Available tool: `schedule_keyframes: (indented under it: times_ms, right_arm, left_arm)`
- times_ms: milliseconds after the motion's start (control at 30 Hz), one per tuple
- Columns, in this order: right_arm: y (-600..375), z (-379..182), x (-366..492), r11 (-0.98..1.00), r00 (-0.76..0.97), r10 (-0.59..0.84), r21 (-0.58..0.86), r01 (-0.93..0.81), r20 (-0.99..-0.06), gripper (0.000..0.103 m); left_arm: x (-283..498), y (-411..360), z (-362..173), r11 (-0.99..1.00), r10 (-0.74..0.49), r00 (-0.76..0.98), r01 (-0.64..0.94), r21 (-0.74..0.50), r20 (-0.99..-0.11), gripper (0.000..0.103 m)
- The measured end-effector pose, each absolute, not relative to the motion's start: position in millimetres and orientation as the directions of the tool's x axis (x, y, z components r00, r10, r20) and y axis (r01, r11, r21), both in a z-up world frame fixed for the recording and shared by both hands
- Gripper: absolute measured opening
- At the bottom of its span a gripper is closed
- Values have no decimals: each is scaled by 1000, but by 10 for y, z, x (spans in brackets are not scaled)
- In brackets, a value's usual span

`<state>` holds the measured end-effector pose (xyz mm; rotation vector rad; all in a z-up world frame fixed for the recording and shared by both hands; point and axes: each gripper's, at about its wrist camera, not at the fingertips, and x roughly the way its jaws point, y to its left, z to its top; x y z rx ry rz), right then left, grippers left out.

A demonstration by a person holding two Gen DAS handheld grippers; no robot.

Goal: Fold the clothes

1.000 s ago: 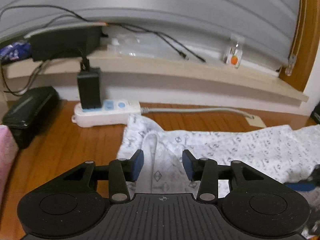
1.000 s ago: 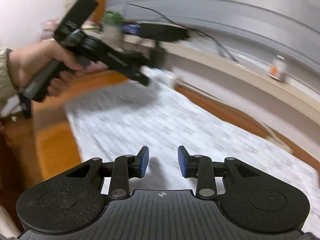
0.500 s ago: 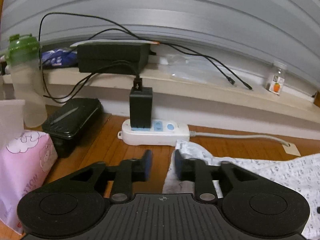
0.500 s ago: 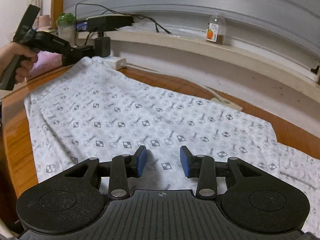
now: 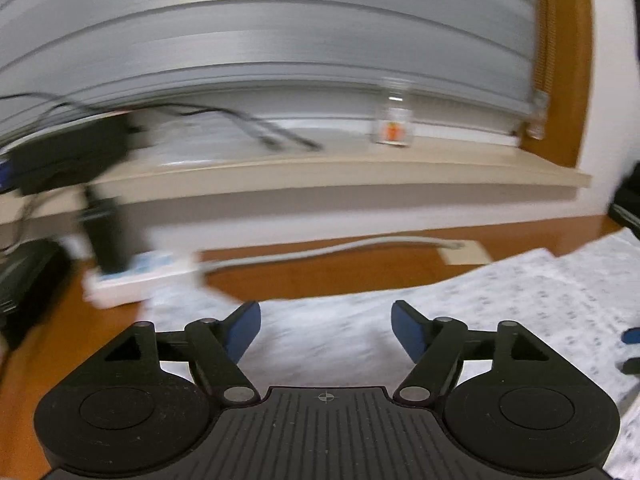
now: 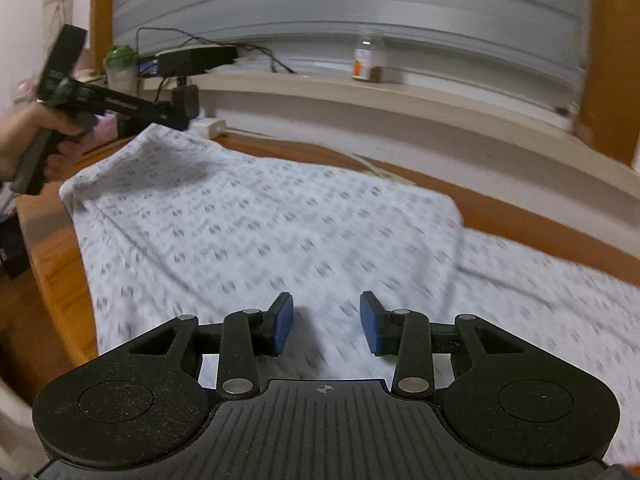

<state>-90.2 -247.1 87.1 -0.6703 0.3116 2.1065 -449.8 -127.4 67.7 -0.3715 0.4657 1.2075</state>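
While the left hand-held gripper point(image 5: 326, 330) is opening empty and the right hand-held gripper point(image 6: 326, 324) hangs released, pinch the white patterned cotton garment point(image 6: 280, 232) at its nine o'clock corners

Likely home, windowsill point(image 6: 400, 92), power strip point(image 5: 140, 276)

Warm, dim indoor light filled both views. Motion blur smeared the left wrist view most, streaking the power strip point(image 5: 140, 276) left of the fingers and the cloth point(image 6: 280, 232) beyond them. The right wrist view was sharper, though the print ahead of its fingers streaked. Fisheye bent the shelf point(image 6: 400, 96); corners went black.
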Motion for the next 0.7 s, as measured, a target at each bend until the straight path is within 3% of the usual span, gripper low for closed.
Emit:
schedule_keyframes:
  times_ms: [333,700]
  right_arm:
    - [-2606,753,-144,-481,-436,681,90,-872,-588,38]
    - [-2328,709,-26,-459,-389,706,36,-887,-591,38]
  left_arm:
    - [-3211,-960,219,536,703,426,-844,29,-570,77]
    - [-3229,-913,36,562,639,462,-826,-37,-615,79]
